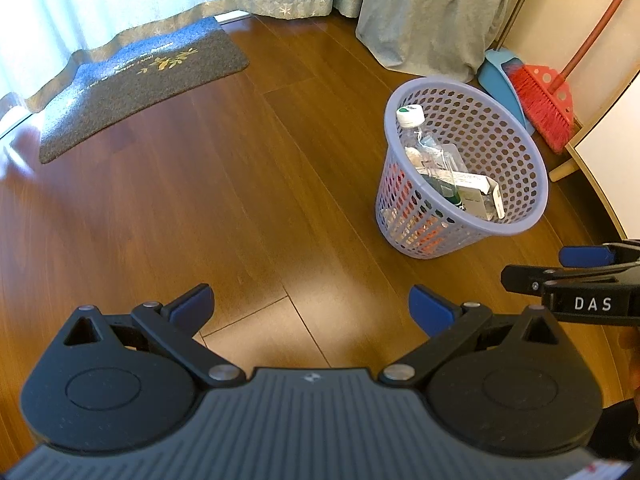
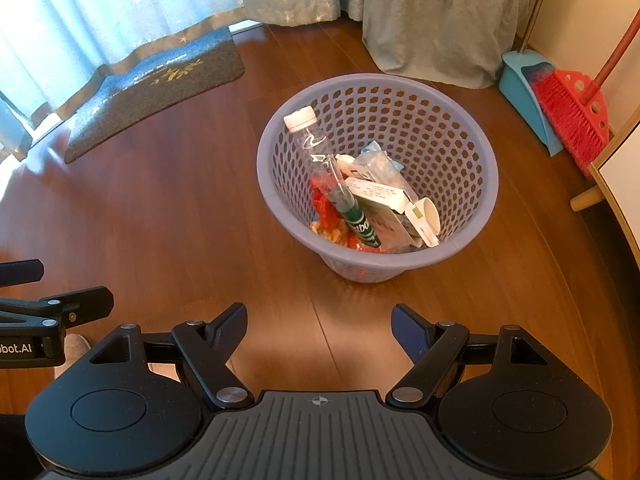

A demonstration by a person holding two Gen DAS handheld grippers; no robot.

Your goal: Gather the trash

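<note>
Lavender plastic basket [image 2: 472, 216] on the wooden floor [image 2: 180, 220] already holds bottle [image 2: 320, 160], cartons and wrappers, no litter lies around it, and both the left hand-held gripper [image 1: 311, 309] and right hand-held gripper [image 2: 319, 328] hang wide and empty, so collecting looks finished.

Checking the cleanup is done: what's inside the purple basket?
The purple basket holds a clear bottle with a white cap, leaning on the wall, a white carton, orange wrappers and clear plastic packaging. The basket floor underneath is covered.

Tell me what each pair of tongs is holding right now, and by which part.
Nothing is held. The left tongs and right tongs both stand open over bare floor, and the bottle already lies in the basket.
</note>
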